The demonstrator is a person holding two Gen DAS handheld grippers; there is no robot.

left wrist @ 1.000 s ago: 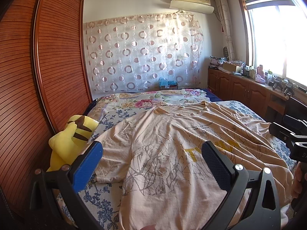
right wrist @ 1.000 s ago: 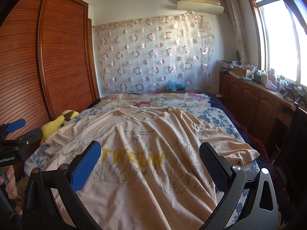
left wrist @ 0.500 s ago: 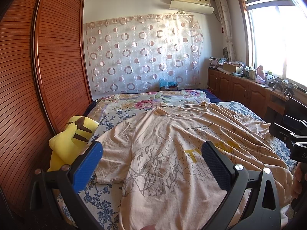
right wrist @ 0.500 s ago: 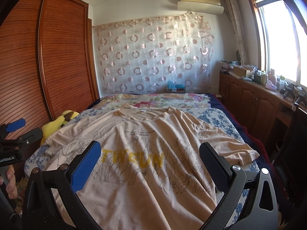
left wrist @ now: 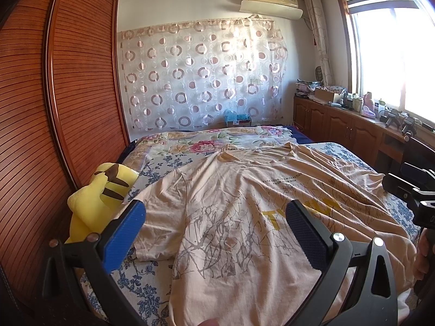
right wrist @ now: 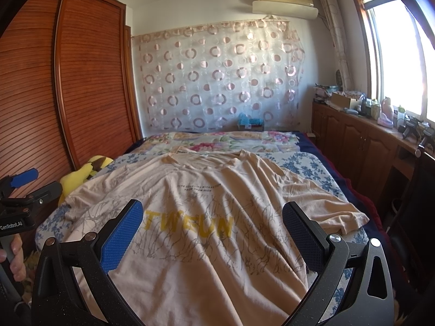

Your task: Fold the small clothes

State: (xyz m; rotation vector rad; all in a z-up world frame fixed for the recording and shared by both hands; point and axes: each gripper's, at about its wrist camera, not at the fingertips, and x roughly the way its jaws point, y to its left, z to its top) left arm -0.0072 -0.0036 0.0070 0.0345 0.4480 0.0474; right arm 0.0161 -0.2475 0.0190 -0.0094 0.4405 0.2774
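Two grippers, my left gripper (left wrist: 214, 233) and right gripper (right wrist: 213, 233), wide apart, holding nothing | above the shirt (right wrist: 217, 203) | shirt flat, no fold yet | all folds left

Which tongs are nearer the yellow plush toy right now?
Left. The left tongs hang over the shirt's sleeve side, right beside the plush toy. The right tongs sit over the shirt's middle, farther from it.

A T-shirt (right wrist: 217, 217) lies spread across the bed (right wrist: 307, 163), collar toward the far edge, hem at the near edge. A plush toy (left wrist: 100, 198) sits at the bed's left edge against the wardrobe (left wrist: 68, 95). Cabinets (right wrist: 361, 141) run along the right side.
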